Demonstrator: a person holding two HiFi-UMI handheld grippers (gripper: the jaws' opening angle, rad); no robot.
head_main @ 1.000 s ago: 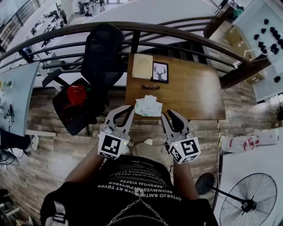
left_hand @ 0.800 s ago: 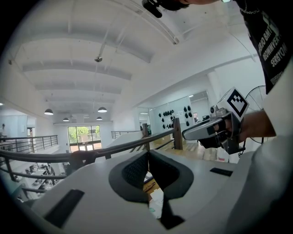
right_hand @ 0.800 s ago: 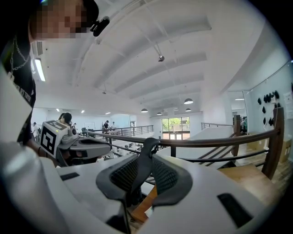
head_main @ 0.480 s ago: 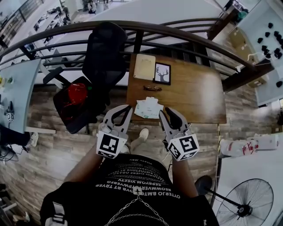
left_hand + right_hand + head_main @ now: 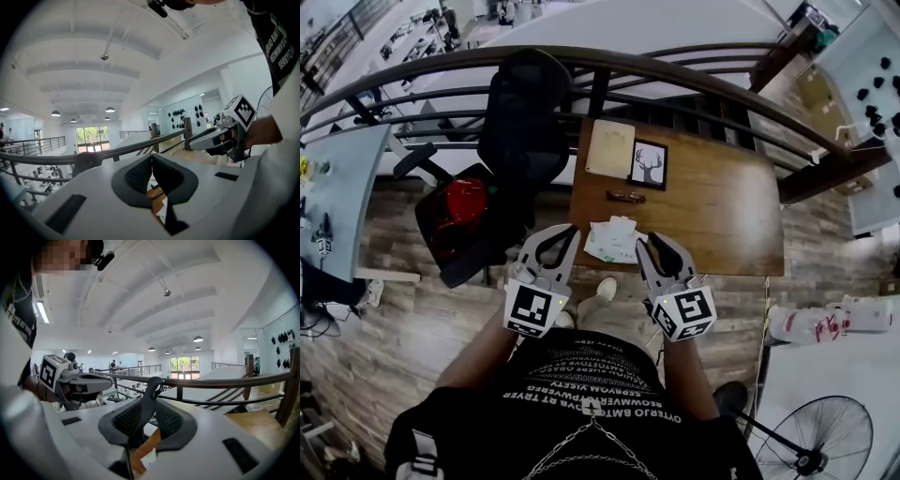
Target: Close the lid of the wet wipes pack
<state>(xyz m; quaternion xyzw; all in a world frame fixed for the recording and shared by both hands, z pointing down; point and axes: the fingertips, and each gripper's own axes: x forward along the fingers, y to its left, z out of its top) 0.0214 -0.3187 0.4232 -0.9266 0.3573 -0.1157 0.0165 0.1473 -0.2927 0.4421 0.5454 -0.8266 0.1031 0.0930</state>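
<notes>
Just ahead and btwn them, pack (image 5: 612, 240) on near edge of table (image 5: 712, 206) — right claw (image 5: 658, 242), jaws a bit apart, empty, looks nearer; left claw (image 5: 565, 232) jaws together, empty.

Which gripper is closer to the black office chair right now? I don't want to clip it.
Left. The left gripper hangs just right of the black office chair, near its seat; the right gripper is farther right, past the wet wipes pack.

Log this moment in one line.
stage: pre-contact | left gripper: shut, empty | right gripper: slightly open, empty | wet wipes pack: on table, untouched
</notes>
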